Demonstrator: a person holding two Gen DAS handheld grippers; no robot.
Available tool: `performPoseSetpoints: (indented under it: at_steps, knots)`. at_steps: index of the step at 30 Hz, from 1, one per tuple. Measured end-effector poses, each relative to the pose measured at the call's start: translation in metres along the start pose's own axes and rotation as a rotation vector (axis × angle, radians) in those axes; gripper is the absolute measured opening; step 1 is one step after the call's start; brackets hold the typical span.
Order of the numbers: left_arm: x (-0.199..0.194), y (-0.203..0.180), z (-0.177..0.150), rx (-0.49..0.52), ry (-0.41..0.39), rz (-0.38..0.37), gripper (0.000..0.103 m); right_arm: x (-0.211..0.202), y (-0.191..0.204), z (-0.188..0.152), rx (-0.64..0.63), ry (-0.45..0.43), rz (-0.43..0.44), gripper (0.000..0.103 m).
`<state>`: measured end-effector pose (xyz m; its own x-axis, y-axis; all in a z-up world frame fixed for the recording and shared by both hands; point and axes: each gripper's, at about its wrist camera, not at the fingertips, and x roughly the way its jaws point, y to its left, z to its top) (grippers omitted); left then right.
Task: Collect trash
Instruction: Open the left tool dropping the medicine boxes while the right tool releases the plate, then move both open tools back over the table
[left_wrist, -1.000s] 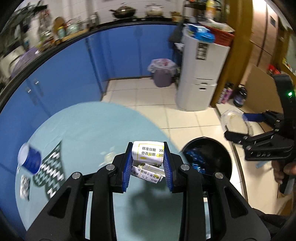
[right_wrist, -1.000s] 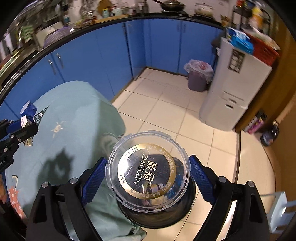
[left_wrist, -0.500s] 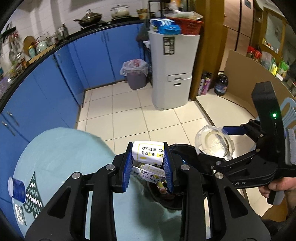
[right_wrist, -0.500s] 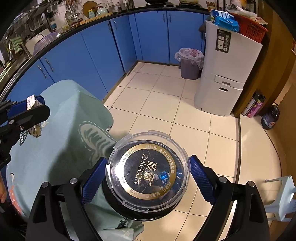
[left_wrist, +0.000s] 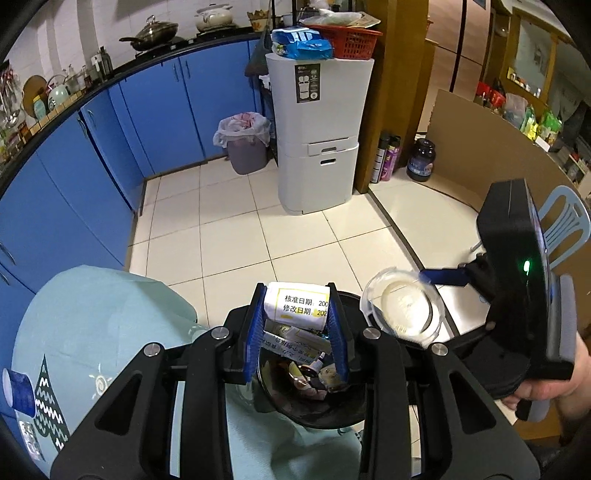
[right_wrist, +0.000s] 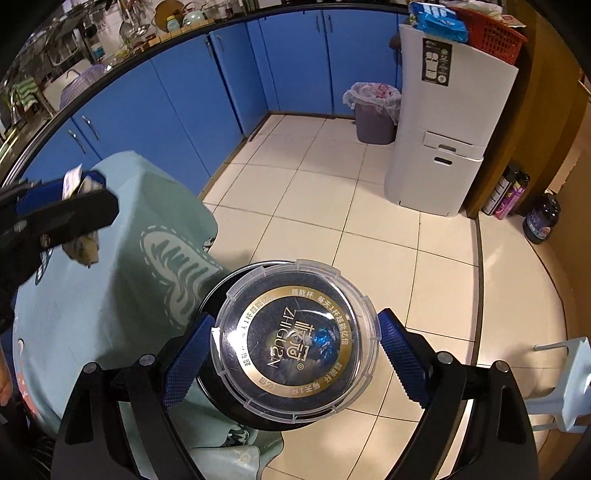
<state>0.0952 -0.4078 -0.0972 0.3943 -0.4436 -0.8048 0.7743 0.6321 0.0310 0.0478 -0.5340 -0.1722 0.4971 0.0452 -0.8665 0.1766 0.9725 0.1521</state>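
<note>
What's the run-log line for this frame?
left tongs: opening, paper wad between pads, over black bin | right tongs: holding clear lid over bin | drop: not yet done

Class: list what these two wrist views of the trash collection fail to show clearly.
- Black bin contents, right wrist view: hidden behind the clear lid.
- Printed paper, left wrist view: text cut off by the left claw pad.
- Countertop items: too small.
</note>
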Motion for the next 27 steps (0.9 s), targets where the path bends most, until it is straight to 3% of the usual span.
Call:
performPoseSetpoints:
  at_steps: [2,3,4,17,19,23,27]
  knots:
    - [0.001,0.002,0.0,-0.014,0.005,0.0,0.061,0.002,0.001,-0.001,-0.005,0.005,0.002,0.087]
    - [0.0,0.004,0.0,-0.028,-0.001,-0.003,0.081,0.003,0.001,-0.002,-0.007,0.007,0.002,0.087]
    - [-0.002,0.005,0.001,-0.039,-0.014,0.001,0.092,0.003,0.002,-0.002,-0.009,0.009,0.001,0.087]
    - [-0.026,0.058,-0.013,-0.181,-0.036,0.07,0.094,0.021,0.02,0.002,-0.04,0.047,0.057,0.088]
    - [-0.036,0.074,-0.021,-0.21,-0.042,0.094,0.094,0.025,0.026,0.002,-0.054,0.054,0.041,0.095]
    - [-0.056,0.114,-0.041,-0.298,-0.057,0.144,0.095,0.024,0.039,0.012,-0.069,0.047,0.038,0.095]
    - [-0.076,0.156,-0.068,-0.377,-0.066,0.221,0.095,0.019,0.077,0.028,-0.131,0.016,0.068,0.095]
